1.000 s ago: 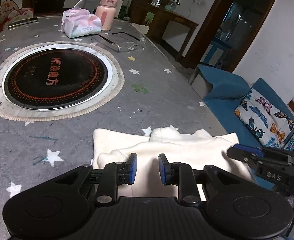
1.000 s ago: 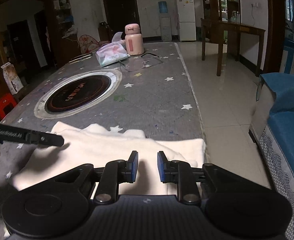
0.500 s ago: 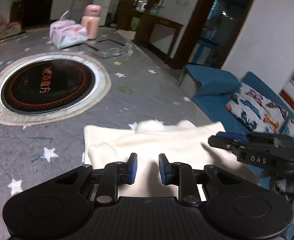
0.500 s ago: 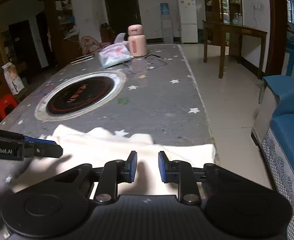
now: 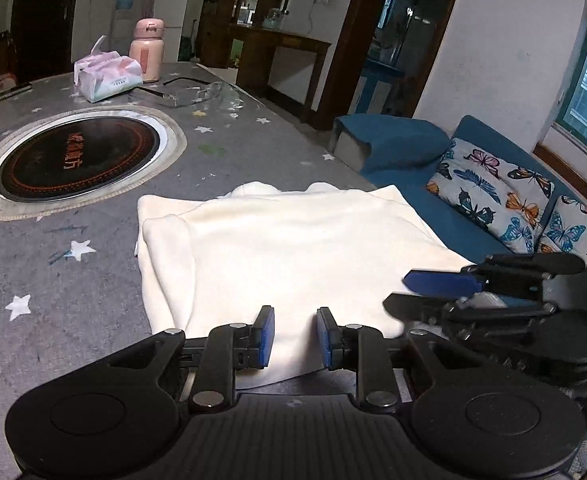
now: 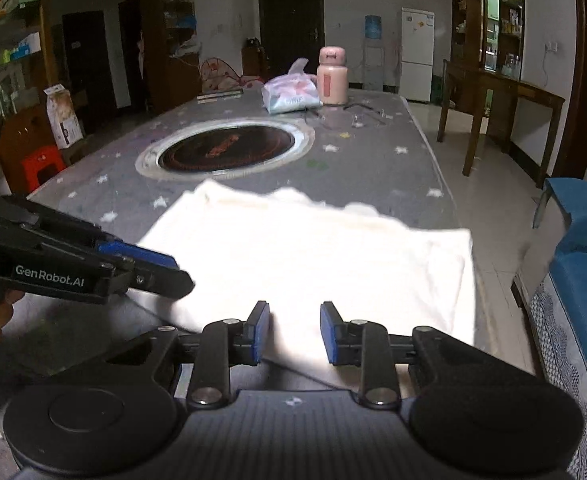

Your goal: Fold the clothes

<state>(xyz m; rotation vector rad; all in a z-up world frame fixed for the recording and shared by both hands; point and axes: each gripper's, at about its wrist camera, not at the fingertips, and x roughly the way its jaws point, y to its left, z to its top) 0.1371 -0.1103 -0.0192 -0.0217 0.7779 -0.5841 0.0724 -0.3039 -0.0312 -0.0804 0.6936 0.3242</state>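
A: What are the tongs doing?
B: The left tongs (image 5: 291,336) and right tongs (image 6: 294,332) both gape a little, holding nothing.
A: And the white sweater (image 5: 293,240)?
B: It lies on the surface (image 5: 93,240), one side folded in. More folds may be left.

Bare counter (image 5: 93,280) left of garment (image 5: 293,248); hotplate (image 5: 77,156) flush beyond; tissue pack (image 5: 107,78), flask (image 5: 147,50) at far end; sofa (image 5: 473,216) right.
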